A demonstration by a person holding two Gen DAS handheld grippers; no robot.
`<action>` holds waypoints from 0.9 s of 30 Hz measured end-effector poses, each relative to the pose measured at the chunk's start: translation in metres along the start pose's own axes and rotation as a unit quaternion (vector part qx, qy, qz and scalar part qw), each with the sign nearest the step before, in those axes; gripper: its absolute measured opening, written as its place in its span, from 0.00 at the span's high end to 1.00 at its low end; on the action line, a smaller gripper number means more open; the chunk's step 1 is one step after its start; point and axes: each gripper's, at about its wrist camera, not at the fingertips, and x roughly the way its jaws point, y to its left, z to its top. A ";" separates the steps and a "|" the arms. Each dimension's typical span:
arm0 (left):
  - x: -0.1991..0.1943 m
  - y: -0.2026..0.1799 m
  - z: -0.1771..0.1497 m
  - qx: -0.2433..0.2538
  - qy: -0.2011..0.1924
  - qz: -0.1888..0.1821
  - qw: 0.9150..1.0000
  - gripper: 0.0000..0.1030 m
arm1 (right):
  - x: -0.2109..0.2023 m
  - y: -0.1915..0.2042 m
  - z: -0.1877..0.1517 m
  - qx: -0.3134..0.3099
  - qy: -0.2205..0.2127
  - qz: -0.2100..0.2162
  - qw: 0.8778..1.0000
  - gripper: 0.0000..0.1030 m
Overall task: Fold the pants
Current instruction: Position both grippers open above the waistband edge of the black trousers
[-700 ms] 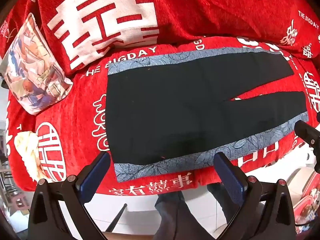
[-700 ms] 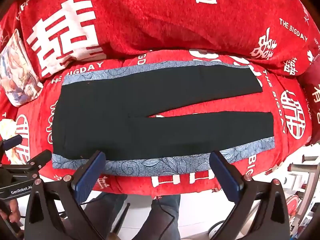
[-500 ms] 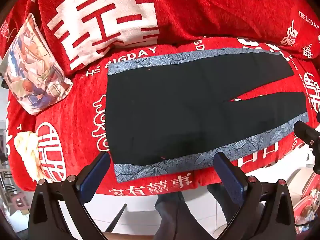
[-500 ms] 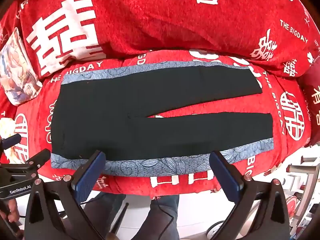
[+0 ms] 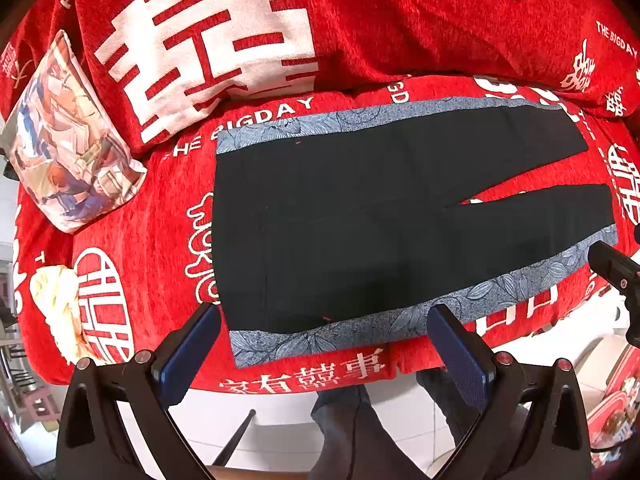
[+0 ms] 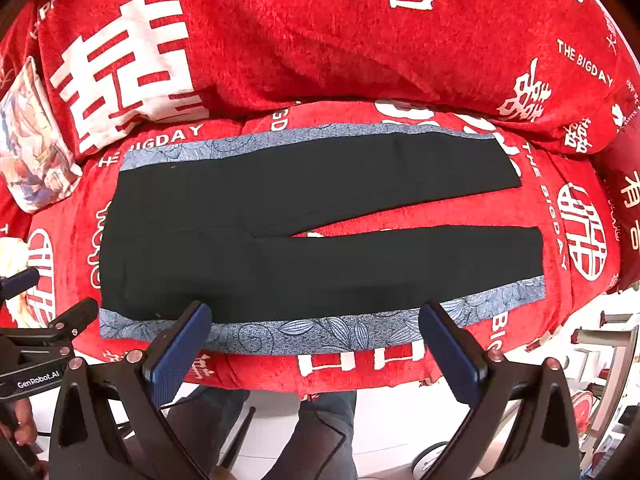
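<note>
Black pants point(image 5: 360, 224) with blue leaf-print side stripes lie flat on a red sofa seat, waist to the left, legs spread to the right; they also show in the right wrist view point(image 6: 304, 240). My left gripper point(image 5: 324, 344) is open and empty, held above the near striped edge by the waist. My right gripper point(image 6: 316, 340) is open and empty, above the near striped edge of the front leg. Neither touches the cloth.
The red sofa cover point(image 5: 168, 184) has white lettering, with a back cushion point(image 6: 320, 48) behind. A printed pillow point(image 5: 68, 140) leans at the left, a cream cloth point(image 5: 56, 296) below it. The person's legs point(image 6: 320, 432) and white floor are in front.
Both grippers have drifted very slightly; the pants have not moved.
</note>
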 end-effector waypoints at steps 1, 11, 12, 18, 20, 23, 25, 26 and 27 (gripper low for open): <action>0.000 0.000 0.001 0.001 0.000 0.000 1.000 0.00 | 0.000 0.000 0.000 0.000 0.000 0.000 1.000 0.00; -0.001 -0.002 0.001 -0.001 -0.014 -0.013 1.000 0.00 | -0.001 -0.002 -0.001 0.001 -0.001 -0.002 1.000 0.00; -0.001 -0.002 0.001 -0.001 -0.015 -0.014 1.000 0.00 | -0.001 -0.002 -0.001 0.001 -0.001 -0.002 1.000 0.00; -0.002 -0.001 -0.002 -0.001 -0.017 -0.017 1.000 0.00 | -0.001 -0.004 0.000 -0.002 -0.001 -0.003 1.000 0.00; -0.002 -0.001 -0.002 0.001 -0.010 -0.012 1.000 0.00 | -0.001 -0.004 0.000 -0.002 -0.001 -0.003 1.000 0.00; -0.001 -0.001 -0.002 0.001 -0.007 -0.014 1.000 0.00 | -0.001 -0.004 0.001 -0.002 -0.001 -0.003 1.000 0.00; -0.001 -0.001 -0.002 0.001 -0.008 -0.016 1.000 0.00 | -0.001 -0.005 0.002 -0.001 -0.001 -0.003 1.000 0.00; -0.001 -0.001 -0.002 0.000 -0.008 -0.017 1.000 0.00 | -0.001 -0.004 0.001 -0.002 -0.001 -0.003 1.000 0.00; -0.002 -0.001 -0.001 0.001 -0.009 -0.017 1.000 0.00 | -0.001 -0.005 0.002 -0.001 -0.001 -0.003 1.000 0.00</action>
